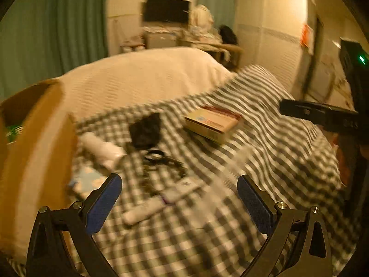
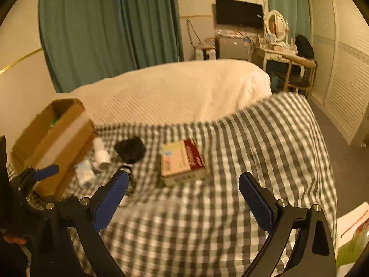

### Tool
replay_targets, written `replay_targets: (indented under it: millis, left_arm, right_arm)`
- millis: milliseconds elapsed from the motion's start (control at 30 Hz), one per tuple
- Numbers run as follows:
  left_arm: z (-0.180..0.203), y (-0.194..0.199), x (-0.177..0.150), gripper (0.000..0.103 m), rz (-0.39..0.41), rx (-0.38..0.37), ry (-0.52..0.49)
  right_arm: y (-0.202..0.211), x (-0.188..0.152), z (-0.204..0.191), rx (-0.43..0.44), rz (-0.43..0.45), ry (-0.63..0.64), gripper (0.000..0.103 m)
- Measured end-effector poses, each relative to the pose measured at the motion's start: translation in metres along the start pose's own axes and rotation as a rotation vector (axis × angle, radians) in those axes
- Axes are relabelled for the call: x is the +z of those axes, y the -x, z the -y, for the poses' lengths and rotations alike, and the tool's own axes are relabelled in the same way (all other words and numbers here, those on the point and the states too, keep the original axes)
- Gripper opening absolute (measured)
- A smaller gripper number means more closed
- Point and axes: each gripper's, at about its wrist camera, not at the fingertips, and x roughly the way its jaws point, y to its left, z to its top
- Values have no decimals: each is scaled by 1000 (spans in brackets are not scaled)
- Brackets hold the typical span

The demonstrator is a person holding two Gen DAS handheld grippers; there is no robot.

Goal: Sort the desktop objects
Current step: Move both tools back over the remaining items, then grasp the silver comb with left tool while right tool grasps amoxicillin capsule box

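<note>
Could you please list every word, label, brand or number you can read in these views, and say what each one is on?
None can be read.
Flat box: dark red band and pale label carry print, too blurred to read.
White bottle: no legible label.
White remote: markings blurred.
Cardboard box: no print visible.

Left side: the cardboard box (image 2: 49, 138) stands as a wall at the cloth's edge.
Beside box: white bottle (image 2: 101, 153), black pouch (image 2: 130, 150) and cable (image 1: 161, 158) crowd together.
Centre: flat carton (image 2: 182, 159) lies alone.
Right: bare checkered cloth (image 2: 276, 152), open passage.
</note>
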Motion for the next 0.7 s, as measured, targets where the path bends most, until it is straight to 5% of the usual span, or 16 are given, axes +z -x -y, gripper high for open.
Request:
replay_targets:
  millis: [133,267,400,533,700]
  left_arm:
    - [23,-22,13,102,-25,-100,-90]
    - [38,-67,22,91,-120,-133,-152]
    - [39,-97,18,63,-233,-172,-135]
    - [35,-91,14,35,-229,-226,-77]
    - [28,-75,11,26,-212,-208,-21]
  right_arm:
    - [-14,-21,25,51,-42,-110,97]
    - [-10,-20,38,89,-22,-177,97]
    - [-2,-23,40,89,-10,-184,97]
    - [0,-24,40,85,-11,-190,97]
    - [-1,-27,37,76,-31,-181,97]
